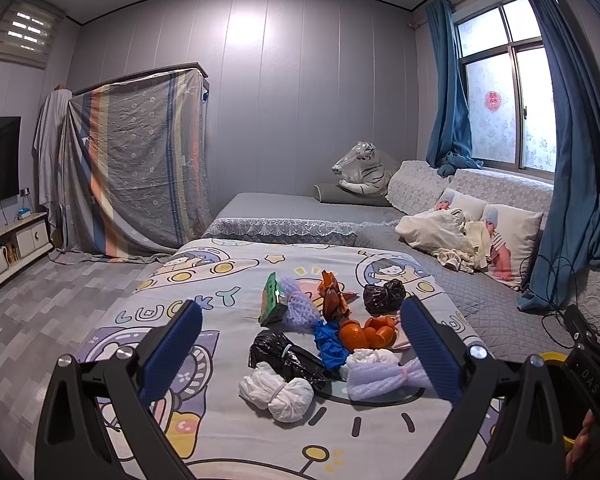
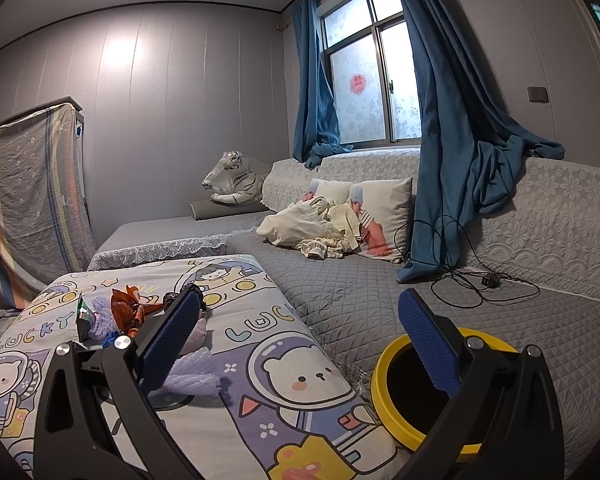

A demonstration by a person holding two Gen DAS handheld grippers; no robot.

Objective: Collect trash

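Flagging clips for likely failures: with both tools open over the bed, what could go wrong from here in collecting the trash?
1. The trash lies in a tight heap: the black bag, blue wrapper and orange peel touch, so the open left tool may take several pieces or drag neighbours.
2. The yellow bin sits on soft quilted bedding, so a push from the open right tool could tip it.
3. The light purple foam net could slip out.

Glossy black plastic bag [image 1: 284, 356] on matt printed cloth sheet [image 1: 220, 432].
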